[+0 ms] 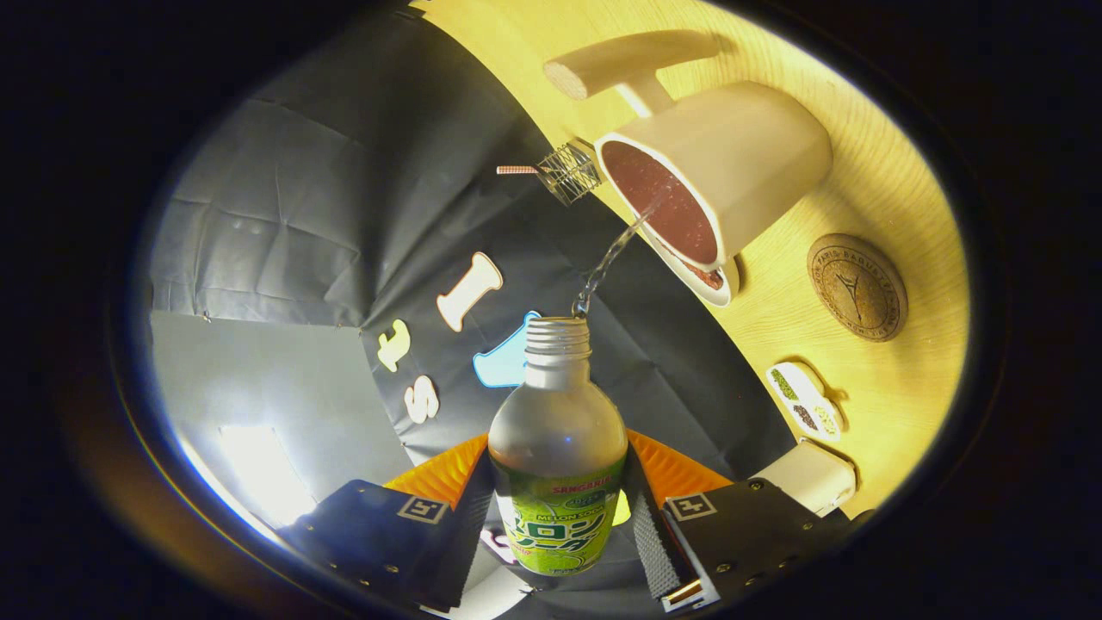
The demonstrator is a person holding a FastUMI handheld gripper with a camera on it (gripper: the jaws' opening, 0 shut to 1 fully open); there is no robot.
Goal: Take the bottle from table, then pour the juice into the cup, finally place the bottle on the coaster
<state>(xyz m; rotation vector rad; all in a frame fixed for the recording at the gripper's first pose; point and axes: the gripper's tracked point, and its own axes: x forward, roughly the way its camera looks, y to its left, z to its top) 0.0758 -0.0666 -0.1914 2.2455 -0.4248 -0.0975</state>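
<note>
1. gripper view: gripper (558, 517) pinching the bottle (558, 465) at the label band, both fingers (659, 538) pressed on its sides. bottle lies between the fingers, neck pointing ahead, cap off.
2. whole scene rolled, so bottle tilted well over. thin stream (613, 258) leaving the mouth (558, 327) and landing inside the cup (723, 172), near the closest part of the rim.
3. cup standing on the wooden table (775, 327), beyond the bottle mouth, dark inside, with a long handle (628, 65) sticking out on its far side. liquid level inside hard to judge.
4. small wire whisk-like item (568, 172) just beside the cup rim; contact or gap, cannot tell.
5. round coaster (857, 287) on the table near the cup, apart from it, nothing on it. small flat dish (805, 398) and a pale block (814, 474) lying nearer the fingers.
6. step in hand, by judgement: pour under way, placing on the coaster not yet done.
7. to do it well: hold tilt steady, no extra roll. stream enters close to the rim, so shift the mouth slightly toward cup centre for margin. keep squeeze firm, as a smooth bottle may slip when tilted.
8. risk: more tilt throws the stream longer and thicker, splash likely. level out slowly before heading for the coaster, watching for drips.
</note>
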